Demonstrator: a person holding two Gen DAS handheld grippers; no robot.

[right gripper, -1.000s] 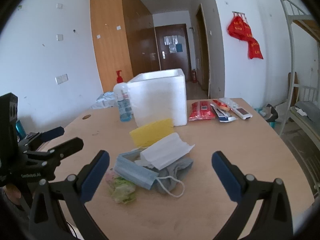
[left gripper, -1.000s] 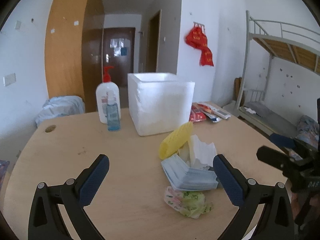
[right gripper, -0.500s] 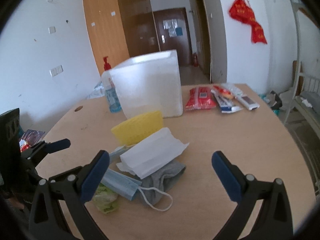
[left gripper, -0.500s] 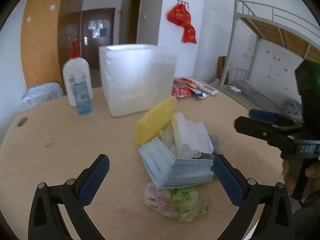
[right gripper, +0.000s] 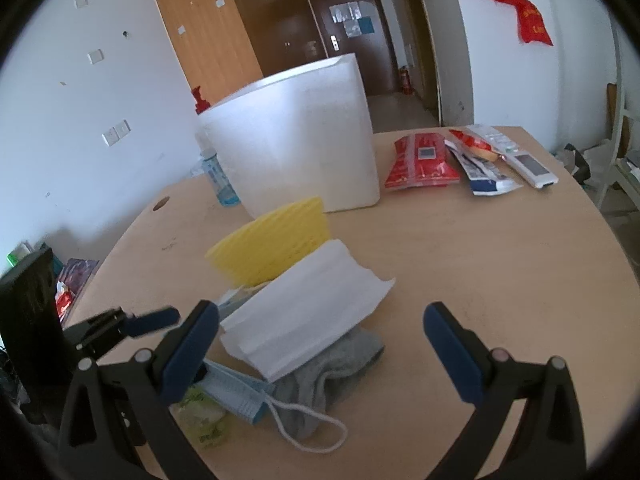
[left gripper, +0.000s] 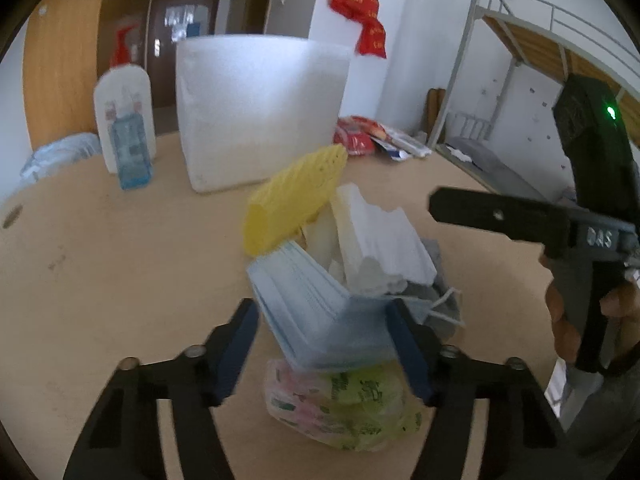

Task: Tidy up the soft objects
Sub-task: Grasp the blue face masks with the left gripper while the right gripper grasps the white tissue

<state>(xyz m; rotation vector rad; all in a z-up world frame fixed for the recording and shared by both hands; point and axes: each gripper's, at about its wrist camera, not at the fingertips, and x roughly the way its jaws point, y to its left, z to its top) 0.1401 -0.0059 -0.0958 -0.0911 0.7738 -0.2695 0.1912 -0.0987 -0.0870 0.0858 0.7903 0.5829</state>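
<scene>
Mask stack (left gripper: pixel 320 312) between open pads (left gripper: pixel 236 352)

Right tongs (right gripper: pixel 320 344) agape over tissue (right gripper: pixel 304 320) (atop sock (right gripper: pixel 320 376)).

Left hand-held gripper (left gripper: pixel 324 344) half-closed; right hand-held gripper (right gripper: pixel 320 344) spread wide.

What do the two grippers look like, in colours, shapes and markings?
Both the left gripper and the right gripper have black angular frames with silver screws and dark blue padded fingers. Seen from the left wrist, the right gripper's body bears a green light and pale lettering.
</scene>
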